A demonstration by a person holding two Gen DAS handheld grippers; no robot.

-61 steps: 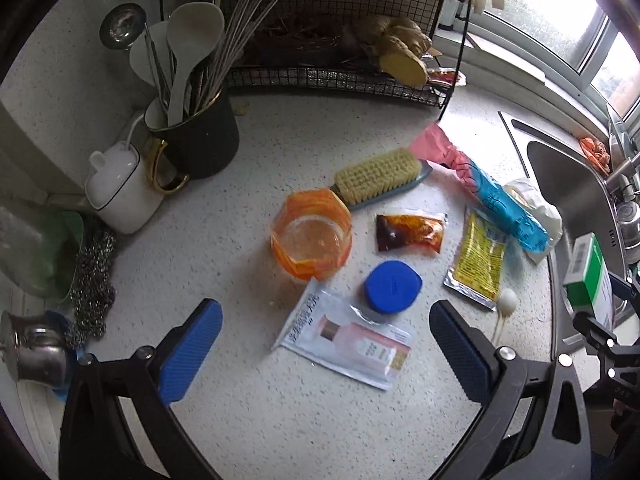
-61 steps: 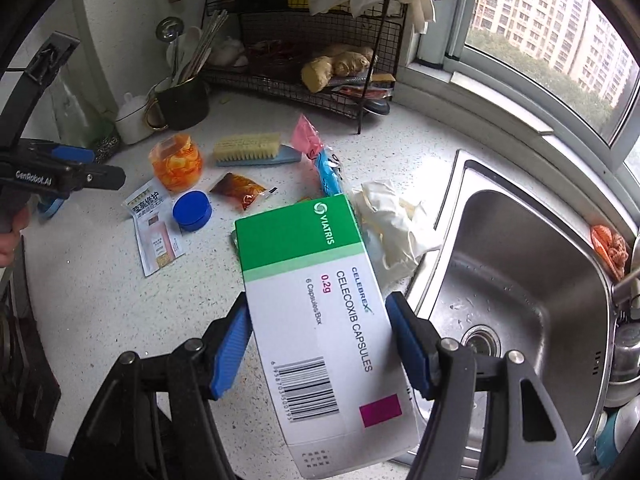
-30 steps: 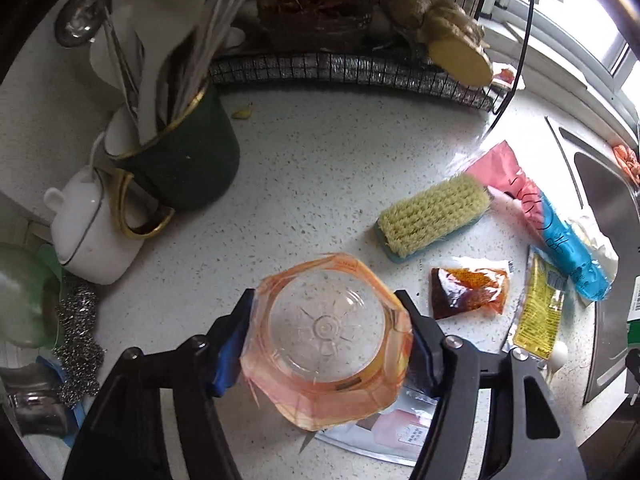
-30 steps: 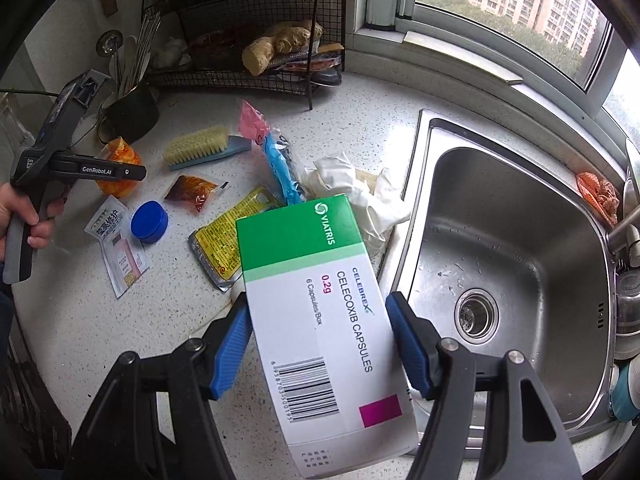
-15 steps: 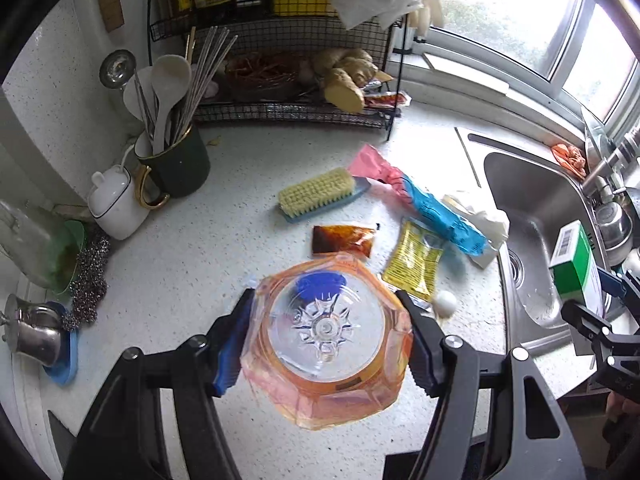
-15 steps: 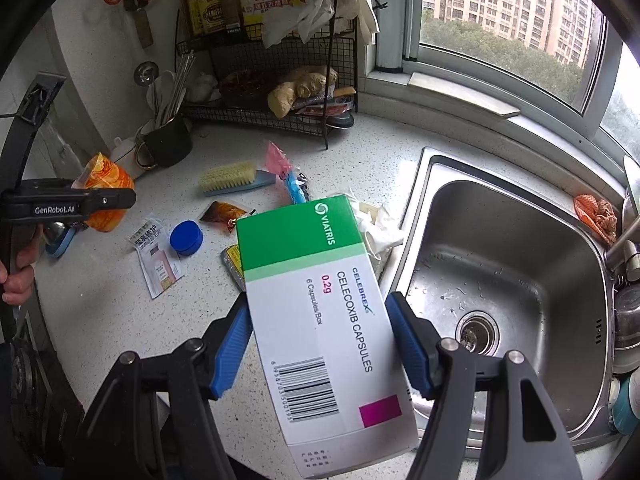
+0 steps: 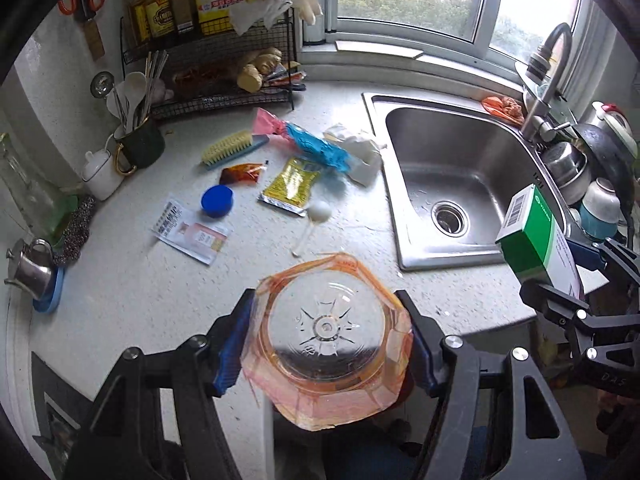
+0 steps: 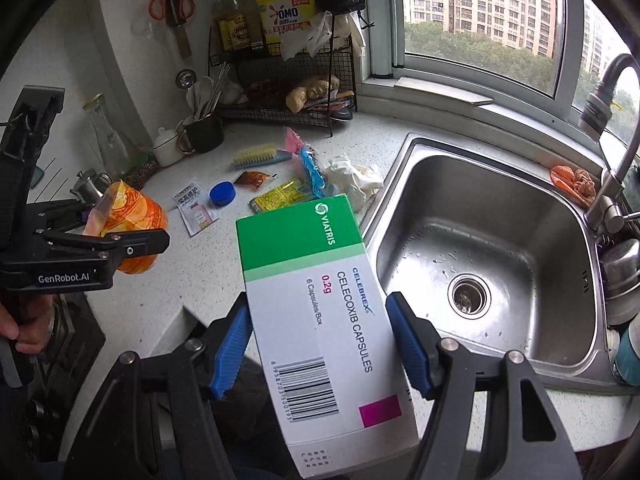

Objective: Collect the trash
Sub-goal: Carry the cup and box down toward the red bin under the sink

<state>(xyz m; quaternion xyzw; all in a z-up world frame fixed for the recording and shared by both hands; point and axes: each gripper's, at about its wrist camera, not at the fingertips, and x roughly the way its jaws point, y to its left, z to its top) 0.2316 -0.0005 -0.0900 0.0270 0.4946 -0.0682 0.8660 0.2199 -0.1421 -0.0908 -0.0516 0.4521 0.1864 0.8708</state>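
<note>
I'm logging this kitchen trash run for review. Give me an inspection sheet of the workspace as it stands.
Surface: speckled white counter, littered.
Job's things: orange plastic cup and green-white capsule box both lifted; sachet, blue lid, yellow packet, sauce packet, pink-blue wrapper, crumpled tissue, cotton swab lie on the counter.
Clutter: scrub brush, utensil mug, wire rack.
Grippers: left gripper shut on the cup; right gripper shut on the box.
Cables: nothing seen.
Surroundings: steel sink, window above.
</note>
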